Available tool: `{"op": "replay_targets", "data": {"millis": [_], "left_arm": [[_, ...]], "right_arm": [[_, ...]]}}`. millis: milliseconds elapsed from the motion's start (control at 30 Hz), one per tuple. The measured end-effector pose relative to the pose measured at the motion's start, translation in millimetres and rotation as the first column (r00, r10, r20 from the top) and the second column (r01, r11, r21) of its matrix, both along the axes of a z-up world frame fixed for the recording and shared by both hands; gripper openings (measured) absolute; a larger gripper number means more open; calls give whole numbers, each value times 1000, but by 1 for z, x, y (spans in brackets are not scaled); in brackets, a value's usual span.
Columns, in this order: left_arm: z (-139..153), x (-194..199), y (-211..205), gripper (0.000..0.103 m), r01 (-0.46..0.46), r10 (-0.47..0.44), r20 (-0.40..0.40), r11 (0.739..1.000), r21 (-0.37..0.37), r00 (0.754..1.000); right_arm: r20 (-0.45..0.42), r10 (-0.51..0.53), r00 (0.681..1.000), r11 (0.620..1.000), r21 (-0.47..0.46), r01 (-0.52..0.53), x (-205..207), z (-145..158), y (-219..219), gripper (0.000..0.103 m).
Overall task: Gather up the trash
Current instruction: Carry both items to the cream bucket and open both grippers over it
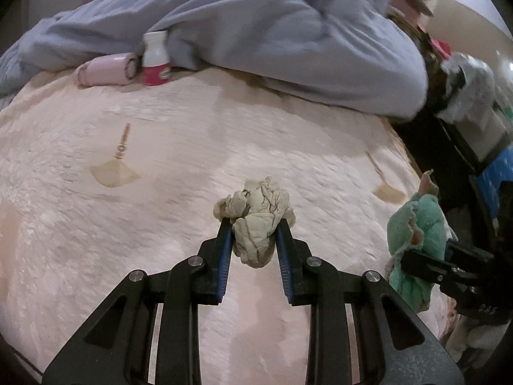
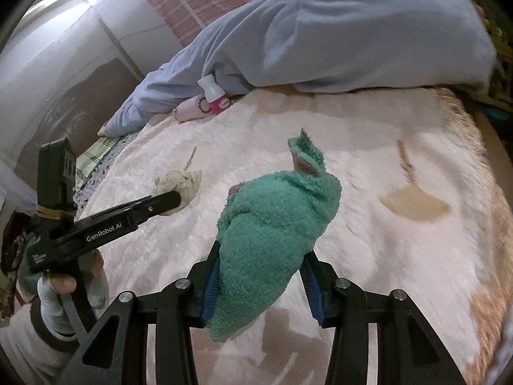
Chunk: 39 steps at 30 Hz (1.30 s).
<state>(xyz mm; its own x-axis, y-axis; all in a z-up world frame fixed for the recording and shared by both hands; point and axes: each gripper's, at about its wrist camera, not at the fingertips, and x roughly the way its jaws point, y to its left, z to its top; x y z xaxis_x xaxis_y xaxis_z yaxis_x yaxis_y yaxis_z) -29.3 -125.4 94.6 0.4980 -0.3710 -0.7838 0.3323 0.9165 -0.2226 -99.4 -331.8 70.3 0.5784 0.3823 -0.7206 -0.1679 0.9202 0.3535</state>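
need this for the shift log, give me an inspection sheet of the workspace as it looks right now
surface: pale pink plush blanket with printed fan motifs, covering a bed.
job's things: crumpled beige paper wad and green fuzzy cloth, both lifted off the blanket.
clutter: white bottle with pink label upright beside a pink roll lying on its side; blue-grey duvet bunched behind them.
grippers: left gripper jaws clamped on the wad; right gripper jaws clamped on the cloth.
cables: nothing seen.
surroundings: striped wall behind the bed; dark furniture at the bed's edge, blurred.
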Motion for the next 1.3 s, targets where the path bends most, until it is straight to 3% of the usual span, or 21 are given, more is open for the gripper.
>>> {"op": "replay_targets", "data": {"millis": [367,767,1300], "left_arm": [[16,-48,-69,24,116,-117,37,993,36,992],[28,-75,-128,24,235,-239,54,970,61,970],[39,-121,-225,24,419,-426,70,903,91,902]], "right_arm": [[23,-71,997,997,-17,71,-66,14,-44,44],[52,-148,988,989,-19,149,-107,21,-85,44],[83,-309,947,948,-52,314,-173,34,-171,44]]}}
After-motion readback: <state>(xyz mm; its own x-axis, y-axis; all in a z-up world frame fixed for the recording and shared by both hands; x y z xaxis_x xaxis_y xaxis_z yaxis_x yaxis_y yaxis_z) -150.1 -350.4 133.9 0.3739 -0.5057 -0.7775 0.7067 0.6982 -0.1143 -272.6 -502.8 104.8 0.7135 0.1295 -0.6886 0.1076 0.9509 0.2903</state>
